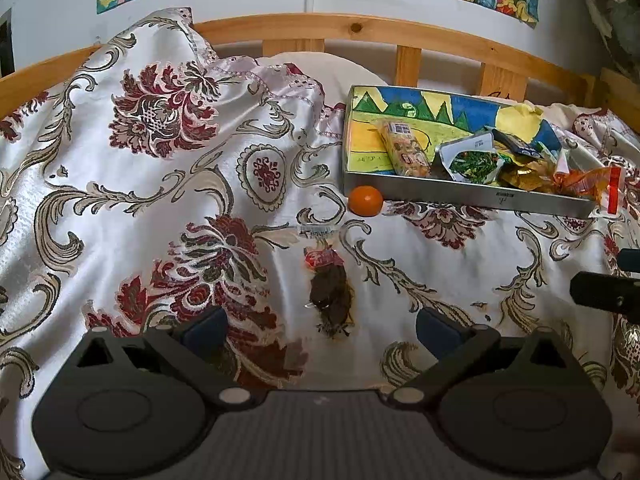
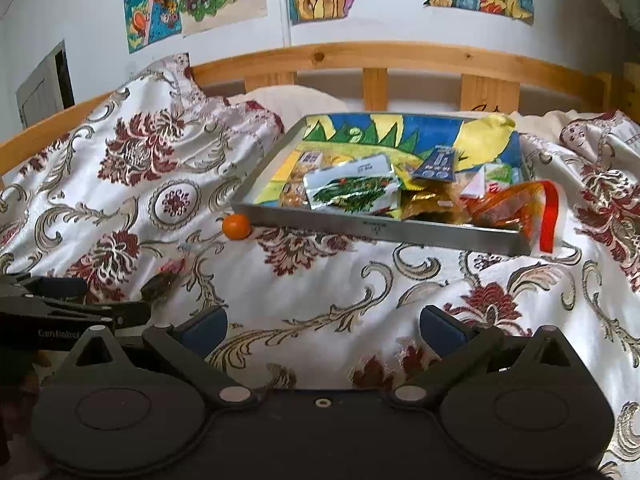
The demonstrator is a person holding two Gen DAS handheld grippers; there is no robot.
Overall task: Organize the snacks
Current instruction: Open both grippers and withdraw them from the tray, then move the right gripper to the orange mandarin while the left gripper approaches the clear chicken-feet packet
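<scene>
A metal tray (image 1: pixel 464 194) (image 2: pixel 376 229) lined with a painted picture lies on the bed and holds several snack packets, among them a green-printed pouch (image 1: pixel 474 164) (image 2: pixel 352 188). An orange wrapper (image 1: pixel 592 186) (image 2: pixel 532 208) hangs over the tray's right corner. A small orange fruit (image 1: pixel 365 200) (image 2: pixel 237 226) rests against the tray's near left corner. A clear packet of dark snack with a red label (image 1: pixel 330 294) lies on the cover just ahead of my left gripper (image 1: pixel 322 326), which is open and empty. My right gripper (image 2: pixel 322 326) is open over bare cover.
A flowered white and maroon bedcover (image 1: pixel 160 200) (image 2: pixel 120 184) covers the bed and bunches high at the back left. A wooden bed rail (image 1: pixel 360 28) (image 2: pixel 360 58) and a wall with drawings stand behind. The other gripper shows at the frame edges (image 1: pixel 608 292) (image 2: pixel 60 308).
</scene>
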